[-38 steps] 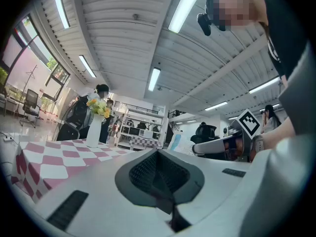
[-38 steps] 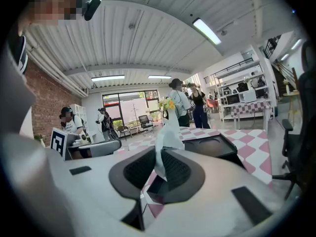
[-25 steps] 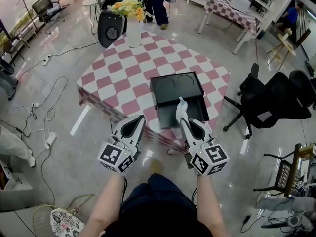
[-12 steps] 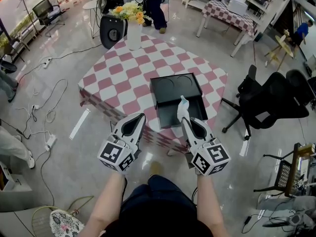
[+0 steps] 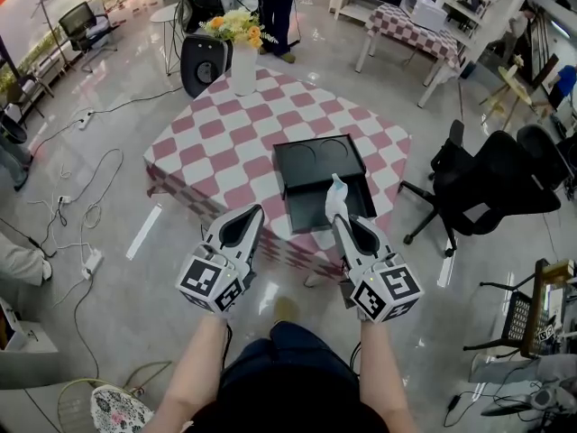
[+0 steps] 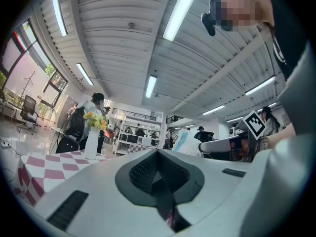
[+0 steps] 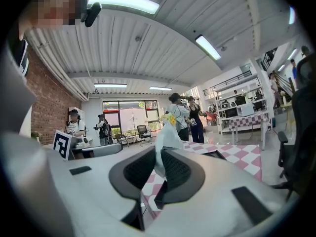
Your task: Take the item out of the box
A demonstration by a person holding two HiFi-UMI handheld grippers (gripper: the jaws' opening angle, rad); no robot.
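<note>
While both grippers hang just off the table's (image 5: 225,142) near corner, right gripper (image 5: 339,222) is clamped on the pouch (image 5: 334,195); pouch sticks up past the jaw tips, out of the box (image 5: 311,156), overlapping its near half in head view; left gripper (image 5: 242,230) has jaws together, nothing in them; box sits open on the table; vase (image 5: 244,61) at the far corner.
</note>
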